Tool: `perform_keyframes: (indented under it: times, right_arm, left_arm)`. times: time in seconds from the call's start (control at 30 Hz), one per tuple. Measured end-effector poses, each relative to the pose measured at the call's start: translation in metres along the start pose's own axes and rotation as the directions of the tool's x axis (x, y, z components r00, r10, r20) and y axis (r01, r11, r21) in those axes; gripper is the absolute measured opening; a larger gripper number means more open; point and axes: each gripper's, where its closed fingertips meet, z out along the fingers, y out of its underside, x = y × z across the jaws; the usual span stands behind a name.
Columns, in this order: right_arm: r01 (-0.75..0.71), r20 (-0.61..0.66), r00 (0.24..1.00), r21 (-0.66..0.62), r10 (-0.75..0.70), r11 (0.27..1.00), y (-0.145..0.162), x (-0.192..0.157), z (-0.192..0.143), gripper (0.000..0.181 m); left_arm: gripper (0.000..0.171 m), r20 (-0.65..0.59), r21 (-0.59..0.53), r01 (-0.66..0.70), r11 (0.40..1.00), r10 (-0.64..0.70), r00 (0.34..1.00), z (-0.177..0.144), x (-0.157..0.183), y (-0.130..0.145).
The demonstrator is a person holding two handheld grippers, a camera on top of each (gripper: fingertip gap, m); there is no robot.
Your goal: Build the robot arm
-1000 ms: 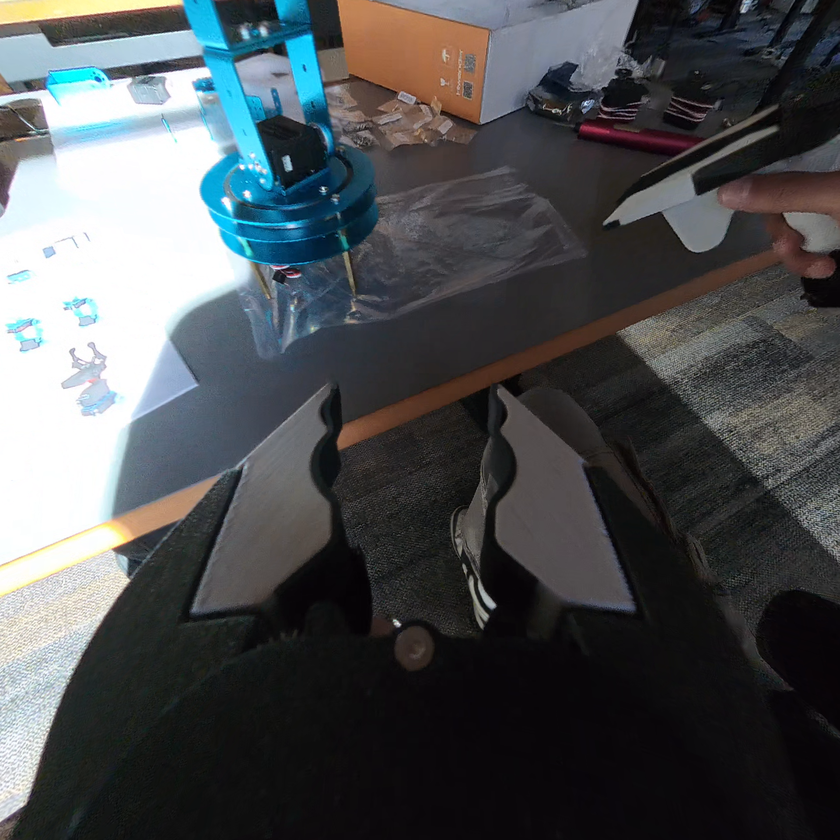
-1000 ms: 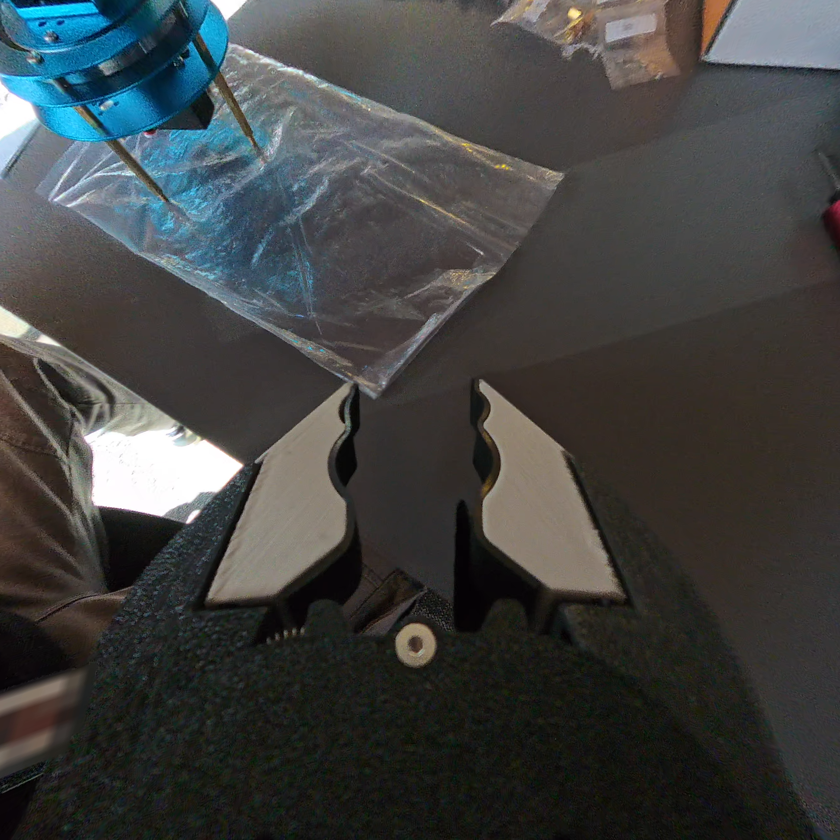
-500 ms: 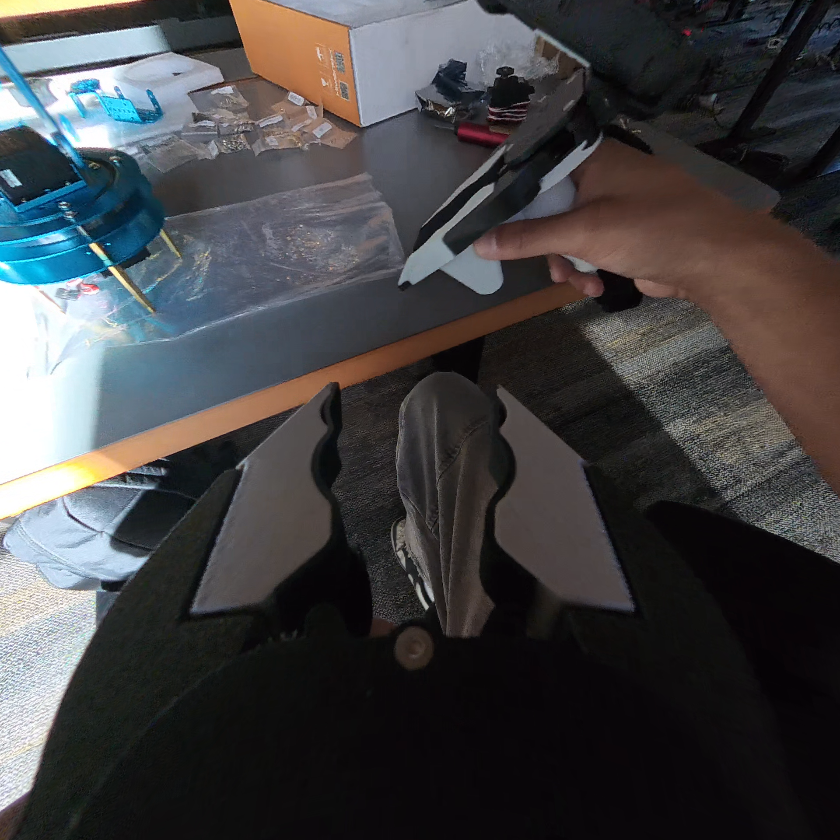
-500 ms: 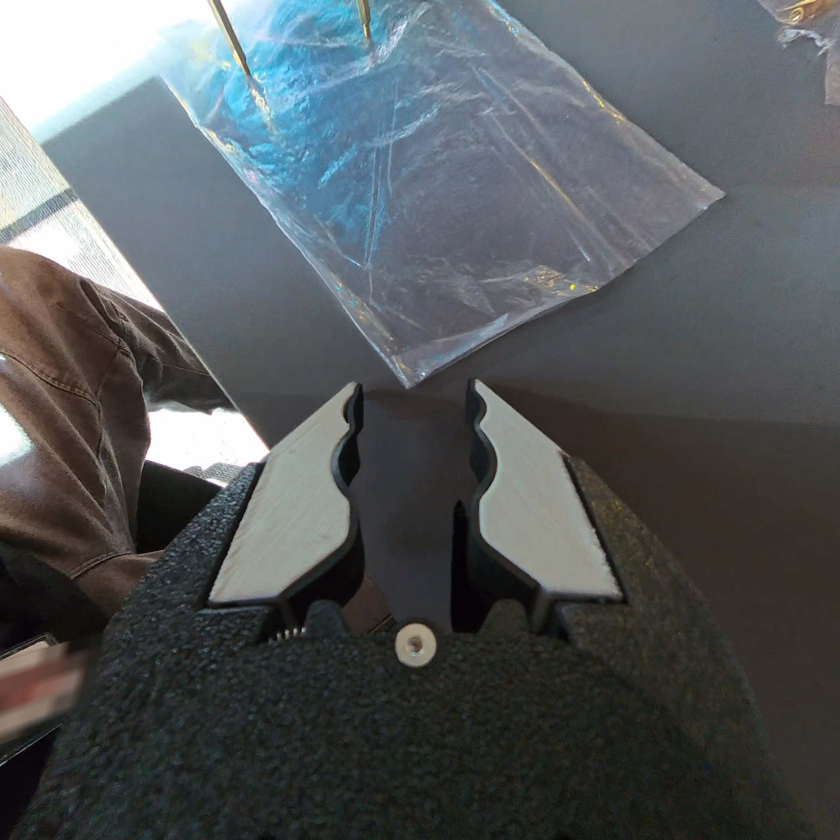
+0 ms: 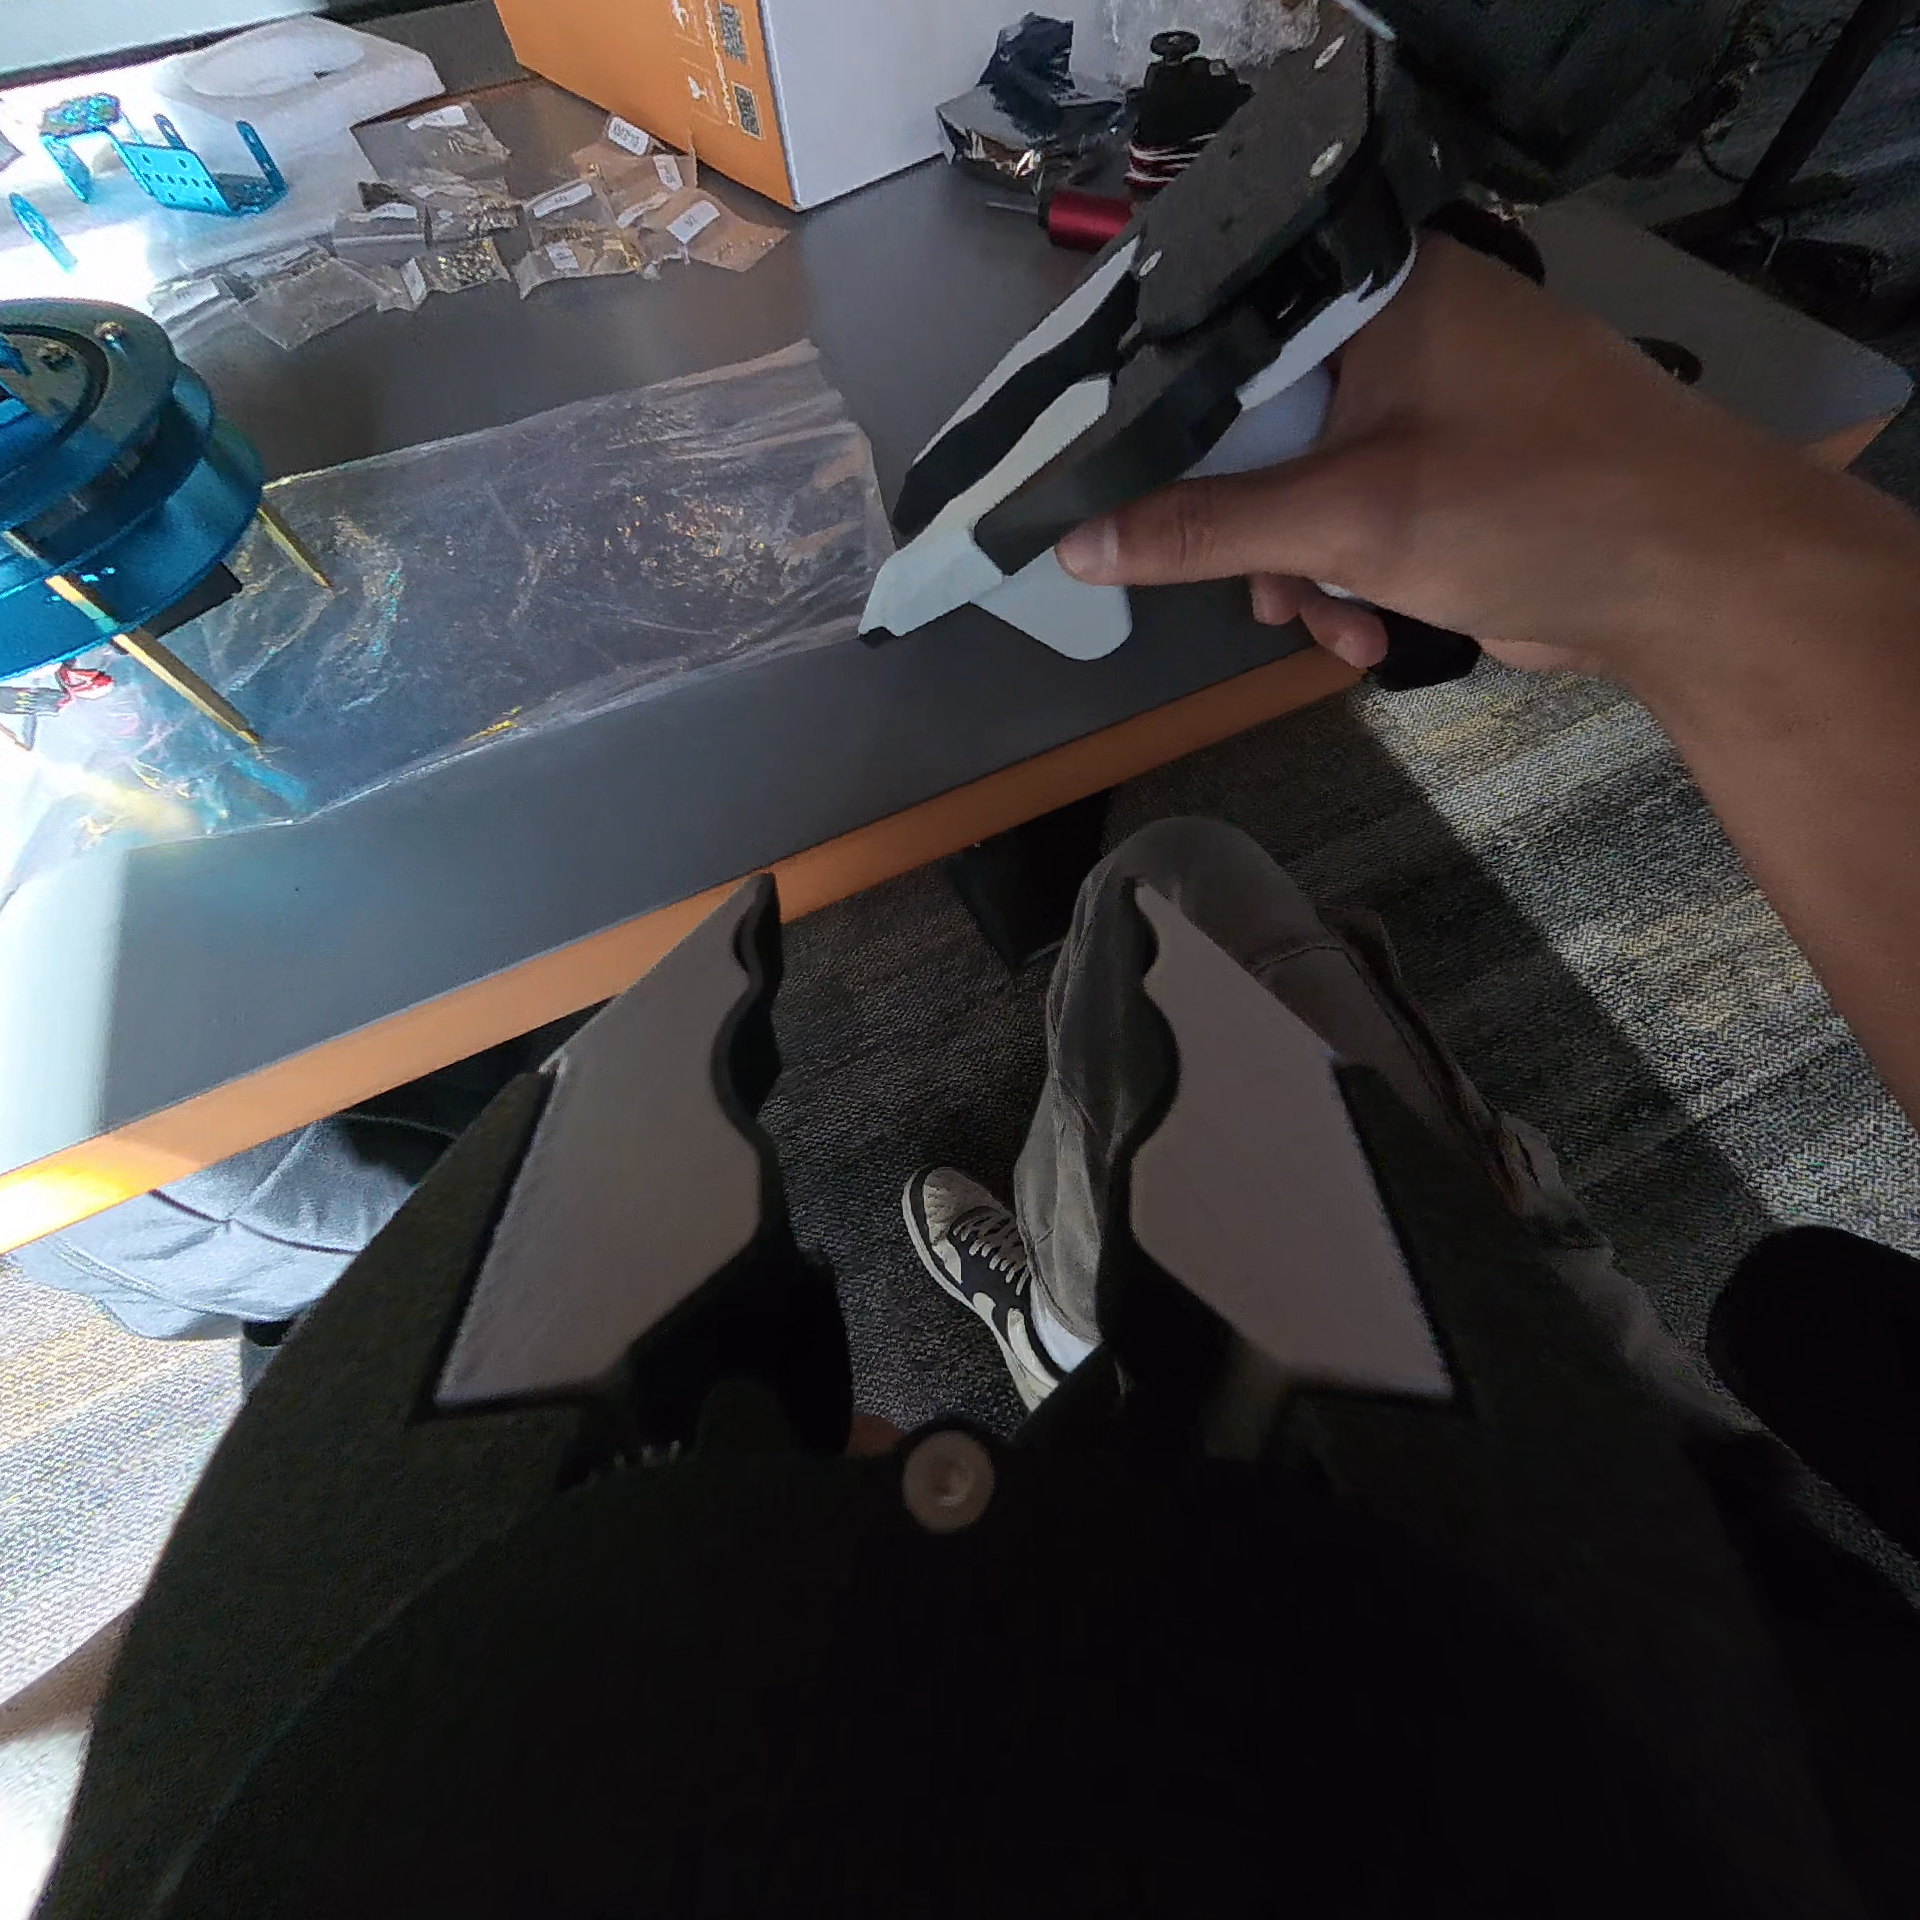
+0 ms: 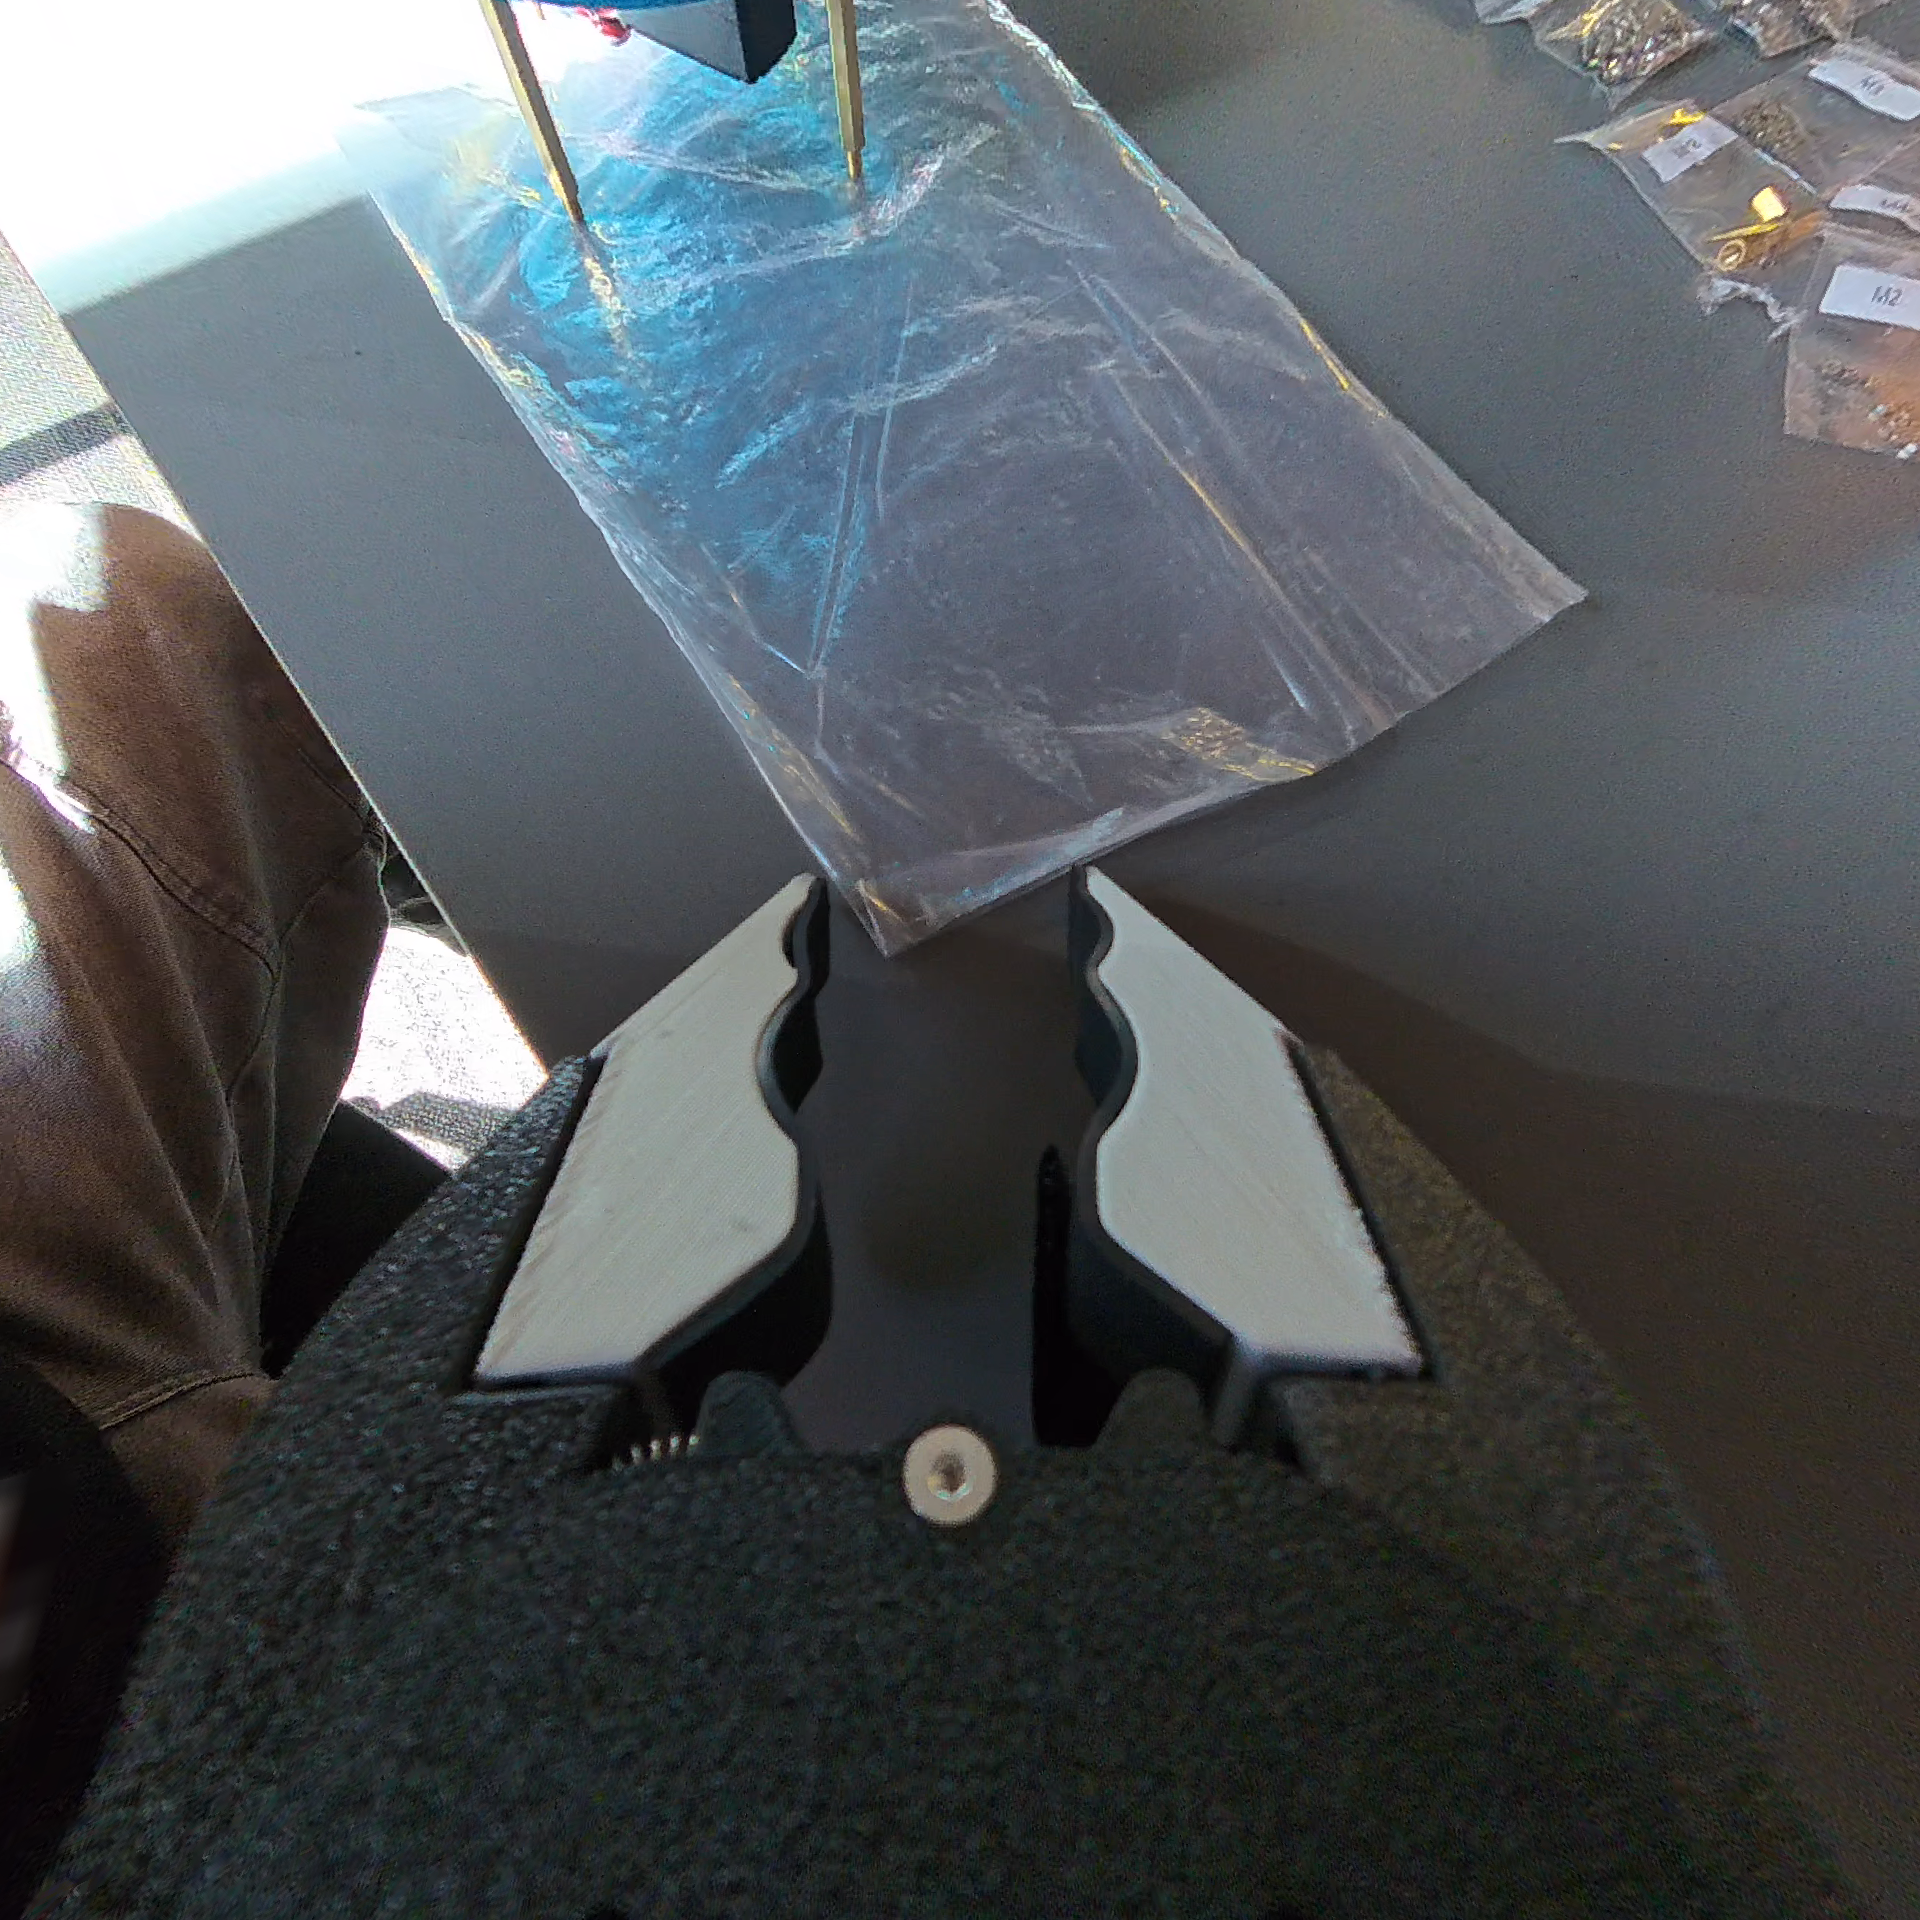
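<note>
A clear plastic bag lies flat on the dark grey table; it also shows in the left wrist view. My right gripper is open and empty, its tips at the bag's near corner. In the left wrist view the right gripper is held by a hand, with its tip low at the bag's right edge. My left gripper is open and empty, off the table in front of its orange edge, above the carpet. A blue metal round base on brass legs stands on the bag's far end.
Several small bags of hardware lie behind the plastic bag; they also show in the right wrist view. An orange and white box, a red cylinder and blue brackets sit at the back. A leg and shoe are below.
My right gripper has moved in on the bag's near corner and turned a little. My left gripper has swung right and back from the table, so the blue base slid left.
</note>
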Motion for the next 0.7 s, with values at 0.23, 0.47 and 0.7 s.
perform_keyframes:
  times: [0.23, 0.47, 0.7]
  right_arm:
    - [0.007, -0.025, 1.0, -0.011, -0.007, 1.0, 0.002, 0.004, -0.003, 0.049]
    - [-0.014, -0.009, 1.0, -0.011, 0.014, 1.0, 0.007, 0.01, -0.003, 0.051]
    - [-0.064, 0.102, 0.993, 0.023, 0.061, 0.998, -0.001, 0.0, -0.001, 0.05]
  left_arm:
    - [0.064, 0.015, 0.005, -0.027, 1.0, 0.026, 1.0, 0.003, -0.006, 0.0]
    - [0.064, 0.022, -0.006, -0.047, 0.999, 0.047, 0.999, 0.005, -0.01, 0.005]
    - [0.064, 0.048, -0.004, -0.04, 0.999, 0.04, 0.998, 0.0, -0.021, 0.005]
